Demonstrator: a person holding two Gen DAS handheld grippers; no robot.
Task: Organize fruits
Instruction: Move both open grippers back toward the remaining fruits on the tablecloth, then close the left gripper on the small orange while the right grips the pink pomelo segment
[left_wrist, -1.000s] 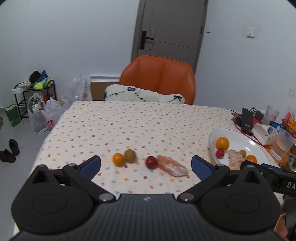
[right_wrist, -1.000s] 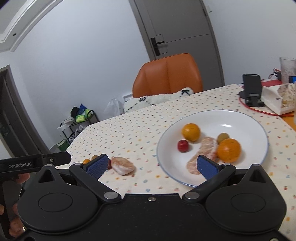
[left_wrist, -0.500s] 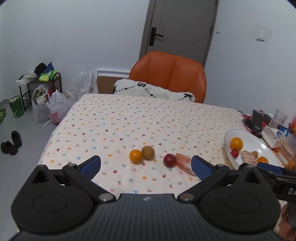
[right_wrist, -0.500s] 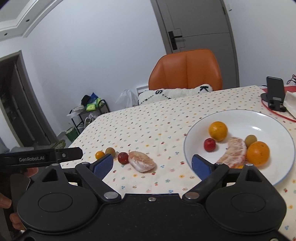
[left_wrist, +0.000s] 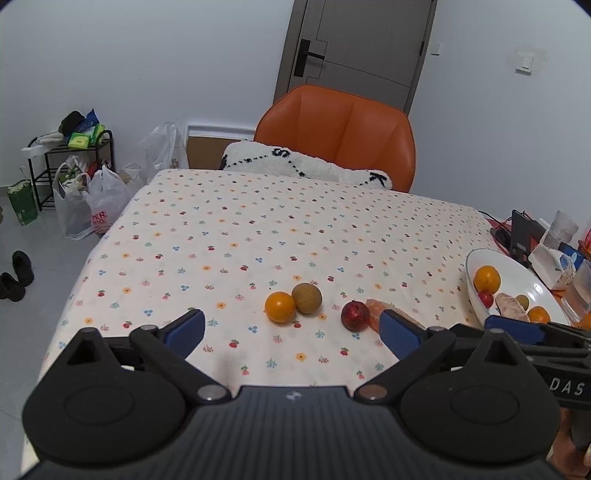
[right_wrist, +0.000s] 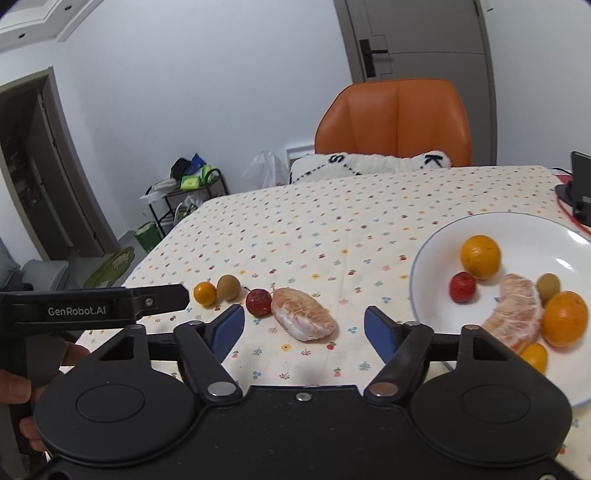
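Note:
On the dotted tablecloth lie a small orange (left_wrist: 280, 307), a brown round fruit (left_wrist: 307, 298), a red fruit (left_wrist: 355, 315) and a peeled pomelo piece (right_wrist: 303, 318) in a row. My left gripper (left_wrist: 291, 330) is open, just short of the orange and brown fruit. My right gripper (right_wrist: 303, 326) is open, with the pomelo piece lying just beyond its fingertips and untouched. A white plate (right_wrist: 436, 251) at the right holds several fruits: oranges, a red fruit, a green one and another pomelo piece. The left gripper's body (right_wrist: 92, 308) shows in the right wrist view.
An orange chair (left_wrist: 338, 136) with a white cushion (left_wrist: 306, 166) stands at the table's far side. A phone stand (left_wrist: 522, 234), cups and boxes crowd the right edge behind the plate. Bags and a rack (left_wrist: 74, 177) sit on the floor at left.
Both grippers have swung left: the loose fruits now sit centred ahead of them and the plate has slid toward the right edge. Both stay open and nothing was picked up.

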